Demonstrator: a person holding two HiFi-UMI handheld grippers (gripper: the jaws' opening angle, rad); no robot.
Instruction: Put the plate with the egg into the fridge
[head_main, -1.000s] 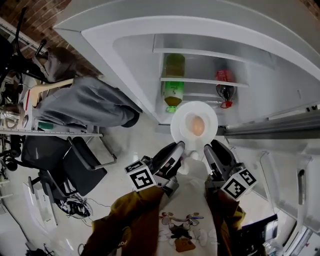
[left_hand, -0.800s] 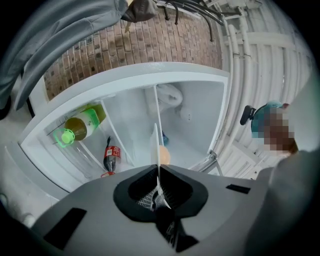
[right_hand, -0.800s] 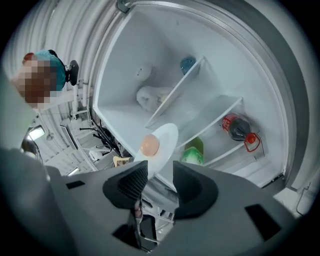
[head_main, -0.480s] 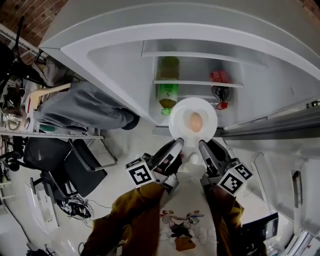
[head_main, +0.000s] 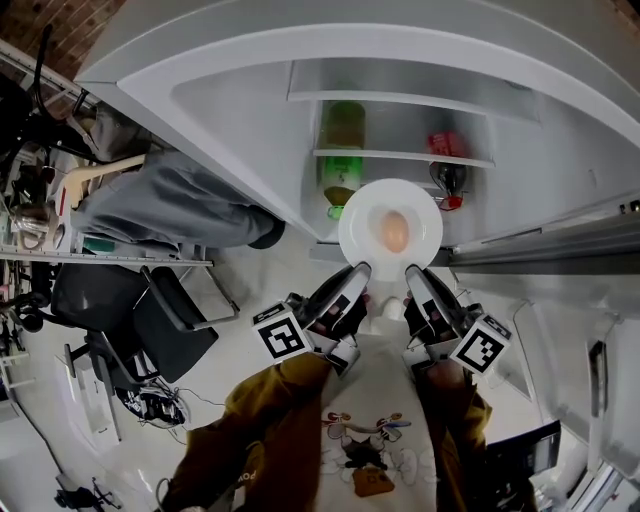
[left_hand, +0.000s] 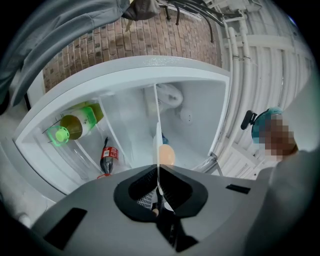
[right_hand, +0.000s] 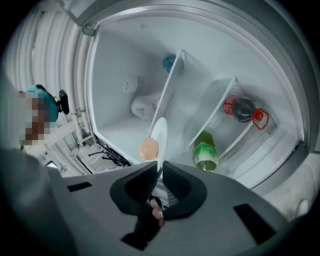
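Note:
A white plate (head_main: 390, 205) with a brown egg (head_main: 395, 231) on it is held up level in front of the open fridge. My left gripper (head_main: 356, 272) is shut on the plate's near left rim. My right gripper (head_main: 413, 274) has just been closing and now pinches the near right rim. In the left gripper view the plate (left_hand: 158, 142) shows edge-on between the left gripper's (left_hand: 159, 172) jaws, the egg (left_hand: 167, 154) to its right. In the right gripper view the plate (right_hand: 160, 134) stands between the right gripper's (right_hand: 160, 171) jaws, the egg (right_hand: 148, 148) on its left.
A green bottle (head_main: 343, 165) and a red-capped cola bottle (head_main: 447, 178) lie on the fridge's shelves (head_main: 400, 157) beyond the plate. The fridge's white wall (head_main: 230, 120) runs along the left. A person in grey (head_main: 170, 205) and a black chair (head_main: 160, 320) are at the left.
The right gripper has rolled and its jaws have closed onto the plate's rim. The plate has stayed about where it was in front of the shelves.

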